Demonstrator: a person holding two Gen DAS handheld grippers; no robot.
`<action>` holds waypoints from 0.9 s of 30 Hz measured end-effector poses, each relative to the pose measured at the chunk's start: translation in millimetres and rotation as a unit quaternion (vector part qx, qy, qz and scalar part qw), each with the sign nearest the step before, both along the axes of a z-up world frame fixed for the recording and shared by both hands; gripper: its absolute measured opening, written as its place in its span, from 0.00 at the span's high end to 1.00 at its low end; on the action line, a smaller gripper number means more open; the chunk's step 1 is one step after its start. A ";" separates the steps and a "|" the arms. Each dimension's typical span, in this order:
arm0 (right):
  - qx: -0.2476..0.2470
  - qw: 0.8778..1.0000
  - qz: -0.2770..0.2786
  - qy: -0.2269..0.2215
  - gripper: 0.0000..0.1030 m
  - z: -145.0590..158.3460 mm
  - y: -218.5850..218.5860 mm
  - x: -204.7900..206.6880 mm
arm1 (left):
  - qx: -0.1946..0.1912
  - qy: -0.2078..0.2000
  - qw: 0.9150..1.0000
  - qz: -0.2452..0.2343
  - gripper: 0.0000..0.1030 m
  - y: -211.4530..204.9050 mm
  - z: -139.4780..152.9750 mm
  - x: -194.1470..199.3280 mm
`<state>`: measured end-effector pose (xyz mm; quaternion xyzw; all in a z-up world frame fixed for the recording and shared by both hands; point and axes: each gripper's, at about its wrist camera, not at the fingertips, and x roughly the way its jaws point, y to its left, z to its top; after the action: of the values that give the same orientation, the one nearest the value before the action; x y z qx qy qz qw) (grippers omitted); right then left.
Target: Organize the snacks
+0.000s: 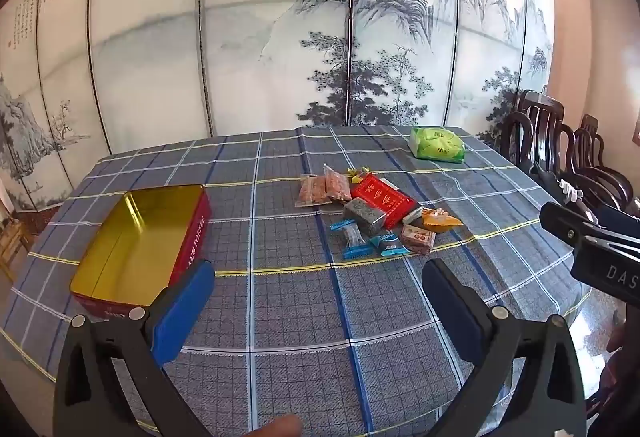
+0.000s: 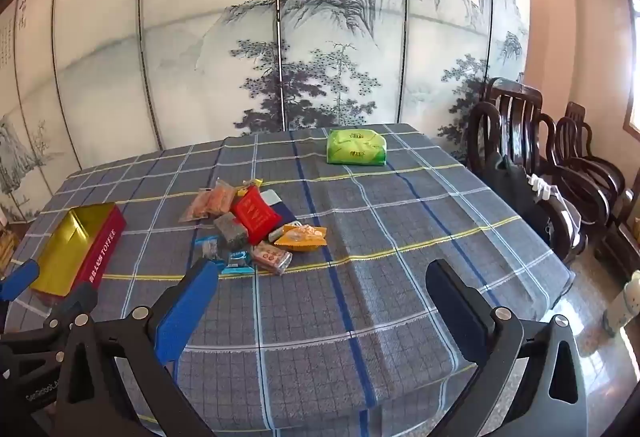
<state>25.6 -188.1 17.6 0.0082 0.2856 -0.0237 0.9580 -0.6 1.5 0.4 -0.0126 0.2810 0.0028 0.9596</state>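
A pile of wrapped snacks (image 1: 372,213) lies mid-table on the checked table (image 1: 280,317). An open red tin (image 1: 140,249) sits well apart at left. Near the viewer, the left tool (image 1: 318,301) and right tool (image 2: 322,303) both gape wide, holding nothing.

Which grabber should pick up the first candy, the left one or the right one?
Probably the left. Both grippers are open and empty, but the left gripper faces the snack pile with the open tin right beside it. The right gripper sits farther from the tin.
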 end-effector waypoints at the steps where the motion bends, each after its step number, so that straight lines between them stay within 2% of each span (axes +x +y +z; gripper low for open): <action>1: 0.000 1.000 -0.001 0.000 0.00 -0.5 -0.2 -1.7 | 0.000 0.003 1.000 0.004 0.00 1.1 0.4 -1.1; 3: -0.004 1.000 -0.004 0.000 0.00 -1.7 -0.6 -8.0 | 0.000 0.000 1.000 0.010 0.00 3.6 2.6 -5.0; 4: 0.014 1.000 -0.007 0.011 0.00 -5.1 -9.4 -5.9 | 0.012 0.017 1.000 0.002 0.00 -2.8 -1.7 4.2; 6: 0.009 1.000 -0.009 0.019 0.00 -6.8 -10.0 -3.9 | 0.007 0.023 1.000 -0.003 0.00 -3.4 -2.5 10.9; 8: 0.003 0.999 -0.011 0.030 0.00 -4.8 -7.3 2.0 | 0.009 0.011 1.000 -0.017 0.00 -4.5 -5.3 13.4; 11: -0.004 1.000 -0.014 0.027 0.00 -6.7 -4.2 5.0 | 0.020 0.037 0.998 -0.040 0.00 -7.0 -18.3 25.4; 17: -0.001 1.000 -0.014 0.028 0.00 -17.9 -8.1 2.9 | 0.028 0.039 0.999 0.005 0.00 -1.8 -26.3 27.6; 19: 0.002 0.999 -0.013 0.035 0.00 -21.6 -7.9 3.9 | 0.018 0.048 0.999 0.008 0.00 3.3 -29.4 30.5; 27: 0.005 0.999 -0.011 0.042 0.00 -28.0 -7.8 3.6 | 0.018 0.053 0.998 0.015 0.00 9.7 -34.2 34.4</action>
<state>29.3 -195.8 -10.4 0.0152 0.3259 -0.0330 0.9447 33.8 11.1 -33.8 0.0006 0.3313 0.0227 0.9432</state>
